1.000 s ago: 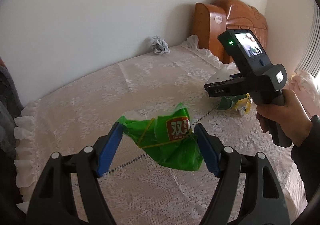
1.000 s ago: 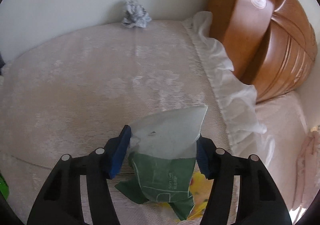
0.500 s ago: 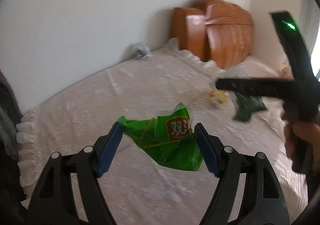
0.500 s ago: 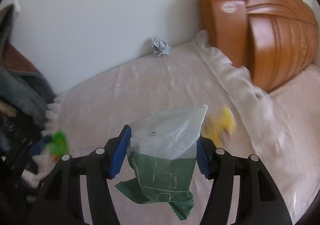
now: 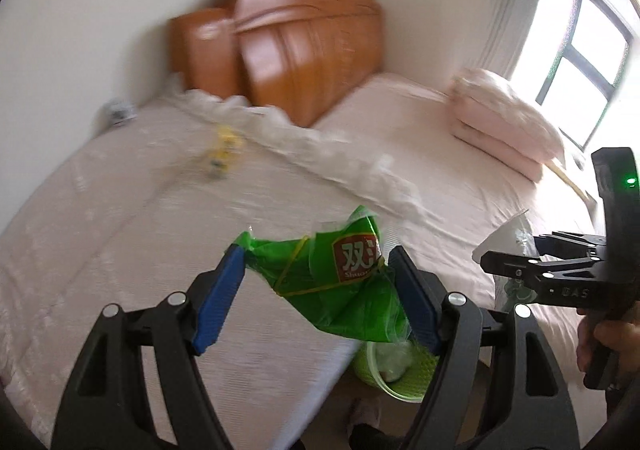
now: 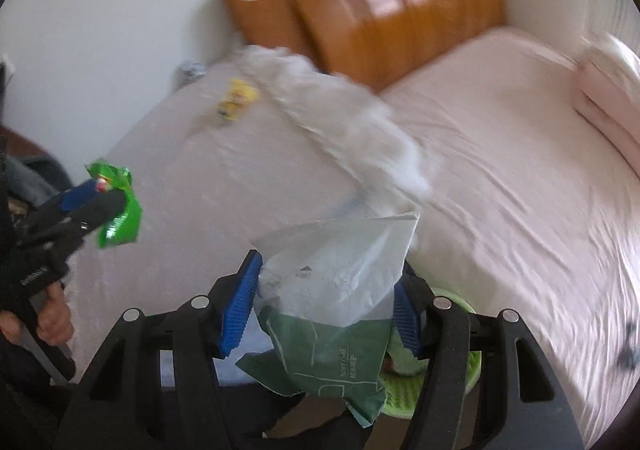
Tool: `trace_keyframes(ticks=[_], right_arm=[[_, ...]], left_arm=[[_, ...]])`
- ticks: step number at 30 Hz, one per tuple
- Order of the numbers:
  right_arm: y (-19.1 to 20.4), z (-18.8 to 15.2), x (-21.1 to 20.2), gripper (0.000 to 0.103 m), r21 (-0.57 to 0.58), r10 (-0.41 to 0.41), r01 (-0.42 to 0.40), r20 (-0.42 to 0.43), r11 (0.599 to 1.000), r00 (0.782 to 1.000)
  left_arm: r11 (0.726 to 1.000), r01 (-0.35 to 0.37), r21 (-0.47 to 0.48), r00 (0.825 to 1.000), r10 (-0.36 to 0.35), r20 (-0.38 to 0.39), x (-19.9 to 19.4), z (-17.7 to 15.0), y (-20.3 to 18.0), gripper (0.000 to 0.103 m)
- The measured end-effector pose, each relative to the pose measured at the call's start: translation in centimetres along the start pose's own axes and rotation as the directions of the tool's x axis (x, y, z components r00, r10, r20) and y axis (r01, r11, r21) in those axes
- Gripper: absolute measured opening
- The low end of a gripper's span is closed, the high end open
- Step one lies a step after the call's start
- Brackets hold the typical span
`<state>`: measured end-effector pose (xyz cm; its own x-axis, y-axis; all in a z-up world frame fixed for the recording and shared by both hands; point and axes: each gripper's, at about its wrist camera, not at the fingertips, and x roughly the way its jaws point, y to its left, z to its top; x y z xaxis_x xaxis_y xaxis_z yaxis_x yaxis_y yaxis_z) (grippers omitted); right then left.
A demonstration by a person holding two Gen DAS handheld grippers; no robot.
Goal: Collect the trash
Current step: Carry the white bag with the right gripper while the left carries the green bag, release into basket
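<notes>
l gripper (image 5: 316, 290) pinches crumpled green wrapper (image 5: 340, 286), red label

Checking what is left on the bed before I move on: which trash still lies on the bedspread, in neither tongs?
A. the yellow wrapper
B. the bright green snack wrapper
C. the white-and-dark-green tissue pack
A: the yellow wrapper lies loose on the bedspread, while the left tongs and right tongs clamp the other two.

Counted: two grippers, left gripper (image 5: 316, 282) and right gripper (image 6: 326, 304). One green snack wrapper (image 5: 340, 282). One white-and-green tissue pack wrapper (image 6: 336, 310). One yellow wrapper (image 5: 222, 151). One crumpled paper ball (image 5: 118, 111). One green bin (image 5: 394, 368).
</notes>
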<state>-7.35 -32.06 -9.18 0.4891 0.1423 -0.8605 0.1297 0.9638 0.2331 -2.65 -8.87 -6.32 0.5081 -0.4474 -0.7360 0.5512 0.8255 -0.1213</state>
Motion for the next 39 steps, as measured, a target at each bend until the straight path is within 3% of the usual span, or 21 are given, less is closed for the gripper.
trace_keyframes(ticks=[8,10,12,14,18,23,29,31,33,34,39], right_arm=[[-7.2,-5.0,0.8,0.063,0.106,-0.08,0.086,-0.056,0.991,0.995],[-8.2,-5.9,2.0,0.075,0.12,-0.078,0.088,-0.081,0.989,0.994],[-9.4,-6.8,3.5,0.094,0.138,-0.107,0.125,-0.129,0.983,0.986],[-10.5,-7.5,4.1,0.1,0.158,-0.138,0.165,-0.167,0.974,0.976],[-12.3,-8.1,3.0,0.101,0.199,-0.136,0.168,-0.165,0.965,0.977],[-14.5,-7.7,0.5,0.101,0.164,-0.204,0.225,-0.137,0.96,0.969],[-17.5,-7.7,-2.1,0.101,0.2,-0.222,0.239,-0.104,0.95,0.969],[-18.4,-8.0,-2.5,0.101,0.21,-0.224,0.242,-0.106,0.947,0.969],[-19.0,-8.1,-2.7,0.101,0.212,-0.221,0.24,-0.108,0.947,0.969],[-19.2,-8.2,-2.8,0.101,0.212,-0.221,0.24,-0.109,0.947,0.969],[-19.8,-8.5,-3.0,0.101,0.211,-0.215,0.233,-0.105,0.949,0.971]], left_arm=[[0.989,0.078,0.122,0.996,-0.073,-0.042,1.4,-0.7,-7.3,0.071],[0.986,0.084,0.142,0.995,-0.076,-0.06,2.0,-1.1,-8.7,0.071],[0.985,0.087,0.152,0.994,-0.077,-0.074,2.2,-1.4,-9.7,0.071],[0.983,0.092,0.158,0.993,-0.078,-0.091,2.7,-1.8,-10.9,0.071],[0.981,0.099,0.167,0.99,-0.081,-0.112,3.4,-2.3,-12.6,0.071],[0.977,0.126,0.172,0.985,-0.102,-0.141,4.7,-3.1,-15.4,0.071],[0.971,0.156,0.182,0.976,-0.123,-0.182,6.6,-4.0,-18.8,0.072],[0.969,0.16,0.186,0.974,-0.124,-0.189,7.0,-4.3,-19.9,0.076],[0.973,0.145,0.181,0.975,-0.11,-0.192,7.2,-4.5,-20.6,0.093],[0.976,0.135,0.174,0.977,-0.102,-0.187,7.1,-4.6,-20.8,0.095],[0.983,0.109,0.149,0.979,-0.079,-0.19,7.0,-4.4,-21.1,0.095]])
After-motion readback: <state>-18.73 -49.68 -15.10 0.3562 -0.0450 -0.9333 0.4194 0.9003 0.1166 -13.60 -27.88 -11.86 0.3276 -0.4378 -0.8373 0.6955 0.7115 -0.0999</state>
